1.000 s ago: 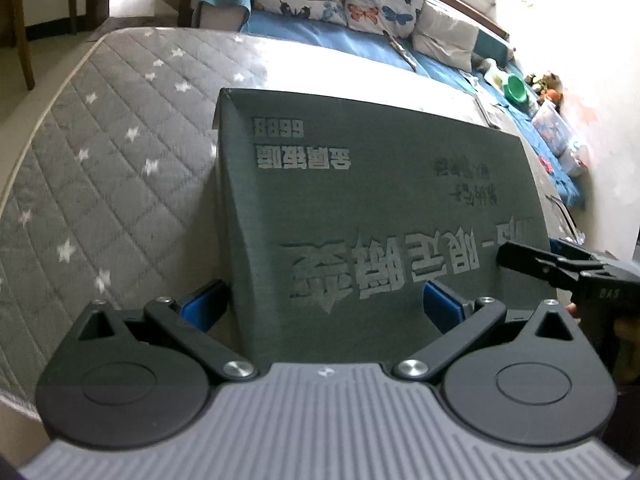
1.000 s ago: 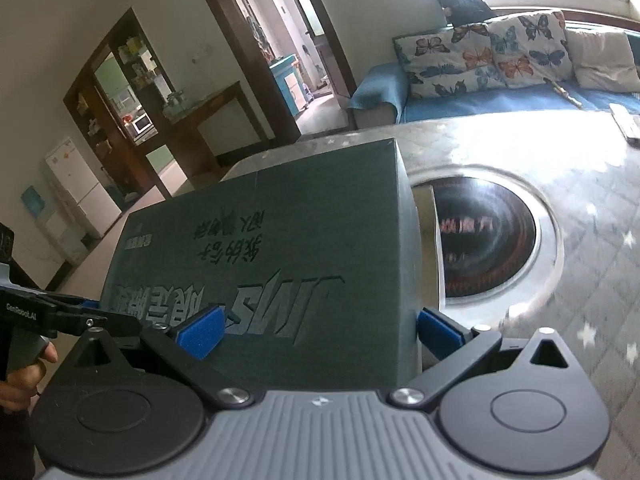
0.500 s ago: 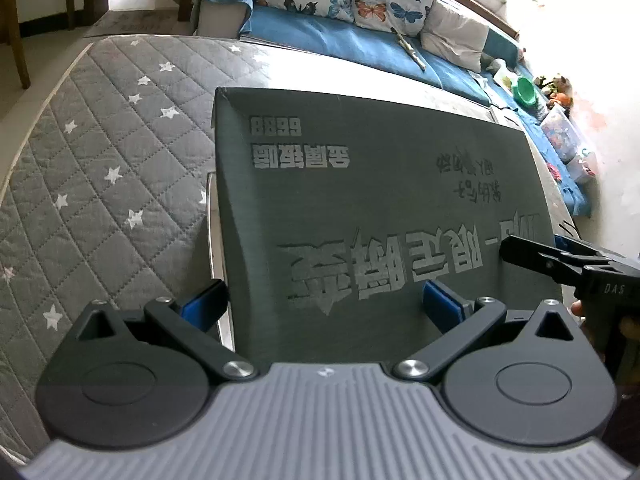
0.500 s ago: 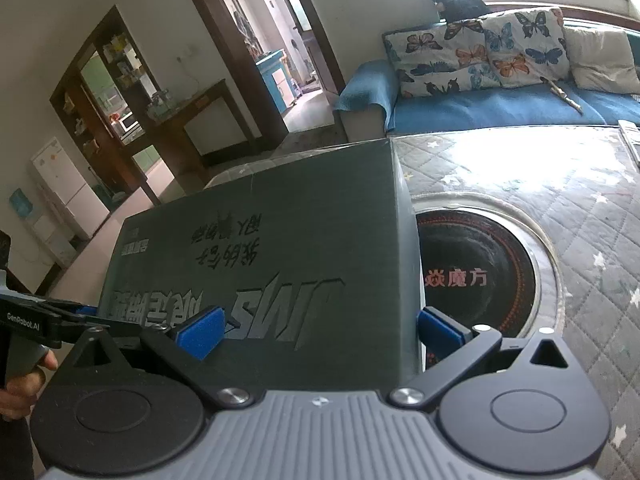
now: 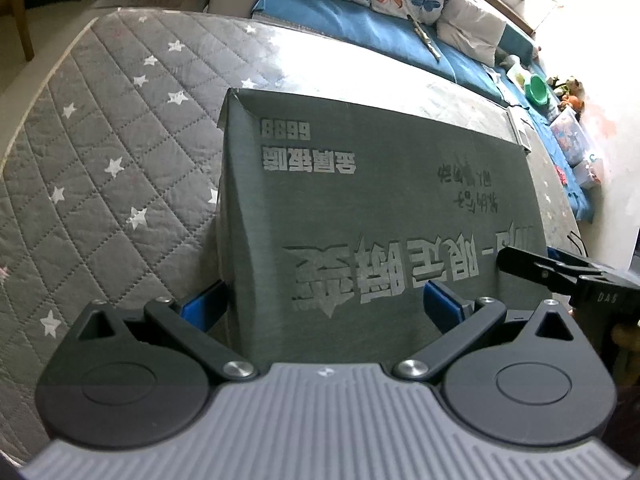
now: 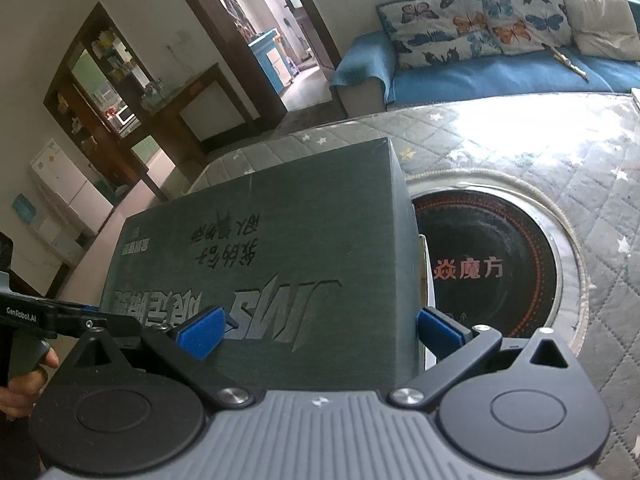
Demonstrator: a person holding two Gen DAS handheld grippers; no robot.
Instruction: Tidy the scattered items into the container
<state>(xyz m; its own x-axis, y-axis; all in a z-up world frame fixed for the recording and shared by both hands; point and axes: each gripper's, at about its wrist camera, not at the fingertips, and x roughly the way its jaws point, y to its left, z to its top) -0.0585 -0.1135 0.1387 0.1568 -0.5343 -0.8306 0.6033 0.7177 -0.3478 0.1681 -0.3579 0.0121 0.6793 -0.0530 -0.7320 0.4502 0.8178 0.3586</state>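
Observation:
A dark green box lid [image 5: 380,184] with grey printed characters fills both views, and it lies over a white box whose rim [image 6: 425,272] shows at its right side. My left gripper [image 5: 322,304] is spread wide at the lid's near left corner. Its left pad [image 5: 204,304] is against the side wall and its right pad [image 5: 440,304] is over the top. My right gripper [image 6: 320,332] mirrors this at the other corner, with one pad [image 6: 200,332] on top and one pad [image 6: 440,332] beside the right wall. What the box holds is hidden.
The box stands on a table with a grey quilted star cover [image 5: 100,160]. A round black induction hob [image 6: 492,272] is set into the table just right of the box. A blue sofa [image 5: 340,12] with butterfly cushions lies beyond. A hand [image 6: 24,384] holds the left gripper.
The lid has come down with both grippers. The white rim that showed at its left side half a second ago is now covered. Finger spacing is unchanged.

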